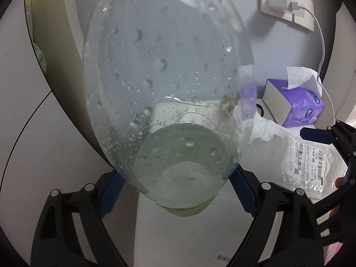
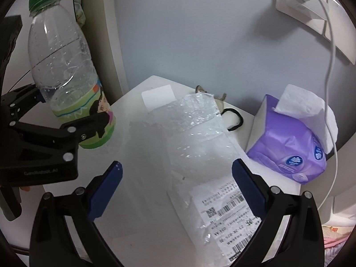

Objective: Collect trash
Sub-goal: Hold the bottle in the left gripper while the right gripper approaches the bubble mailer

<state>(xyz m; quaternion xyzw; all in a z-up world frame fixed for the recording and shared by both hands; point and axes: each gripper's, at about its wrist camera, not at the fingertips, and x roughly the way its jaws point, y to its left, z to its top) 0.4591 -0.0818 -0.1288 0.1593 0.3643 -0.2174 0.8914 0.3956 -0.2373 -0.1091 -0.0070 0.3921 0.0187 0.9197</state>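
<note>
A clear plastic bottle with a green cap and a green cartoon label fills the left wrist view; in the right wrist view the bottle stands upright at the table's left. My left gripper is shut on its lower part; it also shows in the right wrist view. A bubble-wrap mailer bag with a barcode label lies flat on the white table. My right gripper is open just above the bag, its blue pads on either side of it.
A purple tissue pack sits at the table's right, a white charger cable hanging over it from a wall socket. A black hair tie and a small clip lie behind the bag. The wall is close behind.
</note>
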